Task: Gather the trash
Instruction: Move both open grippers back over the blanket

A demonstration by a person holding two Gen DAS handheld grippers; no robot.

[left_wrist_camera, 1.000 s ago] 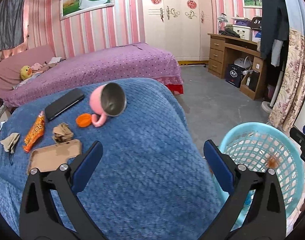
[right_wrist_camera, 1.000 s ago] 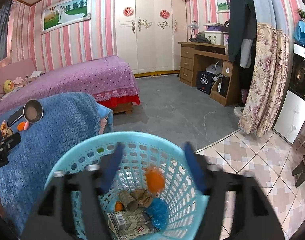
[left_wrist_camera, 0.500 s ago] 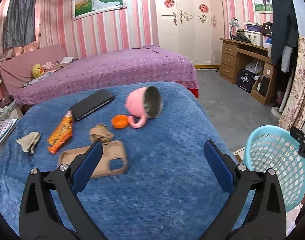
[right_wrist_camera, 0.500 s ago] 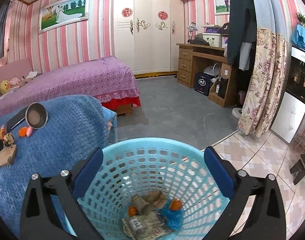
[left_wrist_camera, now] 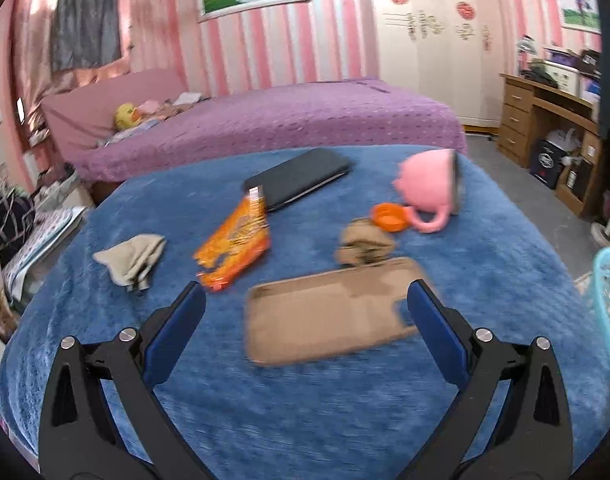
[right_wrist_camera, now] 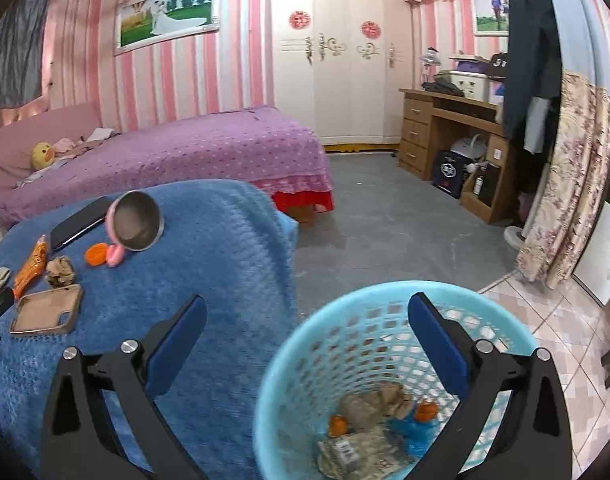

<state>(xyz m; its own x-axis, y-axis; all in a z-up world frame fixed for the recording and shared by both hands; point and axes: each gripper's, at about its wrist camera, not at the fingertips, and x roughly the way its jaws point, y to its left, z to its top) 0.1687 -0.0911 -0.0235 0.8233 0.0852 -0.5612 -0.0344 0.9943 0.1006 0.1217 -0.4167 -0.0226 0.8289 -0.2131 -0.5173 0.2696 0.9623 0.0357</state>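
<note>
On the blue blanket point(left_wrist_camera: 305, 408) lie an orange snack wrapper point(left_wrist_camera: 237, 246), a crumpled brown paper ball point(left_wrist_camera: 363, 244), an orange cap point(left_wrist_camera: 389, 217) and a crumpled beige tissue point(left_wrist_camera: 133, 258). My left gripper point(left_wrist_camera: 305, 312) hovers open just short of them, over a tan phone case point(left_wrist_camera: 329, 314). My right gripper point(right_wrist_camera: 307, 334) is open and empty, straddling the near rim of the light blue trash basket point(right_wrist_camera: 305, 344). Inside the basket lie crumpled paper point(right_wrist_camera: 375, 402), a printed wrapper point(right_wrist_camera: 353, 448), orange bits and blue plastic. The wrapper point(right_wrist_camera: 31, 268), paper ball point(right_wrist_camera: 60, 271) and cap point(right_wrist_camera: 97, 255) also show at the left in the right wrist view.
A pink cup point(left_wrist_camera: 429, 186) lies on its side beside a black phone point(left_wrist_camera: 299, 178). A purple bed point(left_wrist_camera: 265, 120) stands behind the blanket. A wooden desk point(right_wrist_camera: 457, 136), white wardrobe point(right_wrist_camera: 337, 60) and floral curtain point(right_wrist_camera: 565, 176) line the room. The basket's rim point(left_wrist_camera: 609, 300) shows at the right.
My left gripper swung left from the basket side toward the litter on the blanket. My right gripper's jaws opened wide, an orange piece dropped into the basket, and the gripper shifted left.
</note>
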